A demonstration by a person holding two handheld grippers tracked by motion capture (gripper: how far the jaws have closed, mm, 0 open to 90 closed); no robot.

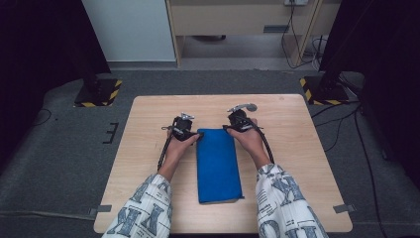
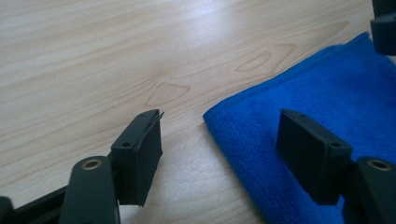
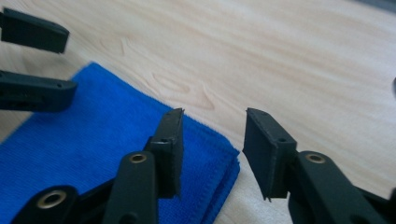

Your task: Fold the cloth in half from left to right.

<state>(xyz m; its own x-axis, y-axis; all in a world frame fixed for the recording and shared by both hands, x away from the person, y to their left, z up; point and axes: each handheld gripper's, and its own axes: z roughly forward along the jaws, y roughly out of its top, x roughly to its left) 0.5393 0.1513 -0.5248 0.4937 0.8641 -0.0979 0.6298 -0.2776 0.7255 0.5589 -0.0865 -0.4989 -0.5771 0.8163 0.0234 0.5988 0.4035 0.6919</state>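
A folded blue towel [image 1: 218, 163] lies lengthwise in the middle of the wooden table [image 1: 297, 129]. My left gripper [image 1: 194, 135] is low at the towel's far left corner and my right gripper [image 1: 232, 127] is at its far right corner. In the left gripper view the jaws [image 2: 219, 140] stand open astride the towel's corner [image 2: 327, 93], one over bare wood and one over cloth. In the right gripper view the jaws [image 3: 212, 140] are open astride the other corner of the towel [image 3: 93, 130], and no pad presses on the cloth. The left gripper [image 3: 32, 60] shows beyond it.
Bare wood surrounds the towel on all sides. Off the table, two stands with yellow-black striped bases [image 1: 96, 93] [image 1: 324, 91] sit on the grey floor at the far corners. Cables [image 1: 341, 124] trail at the right, and a wooden cabinet [image 1: 237, 20] stands behind.
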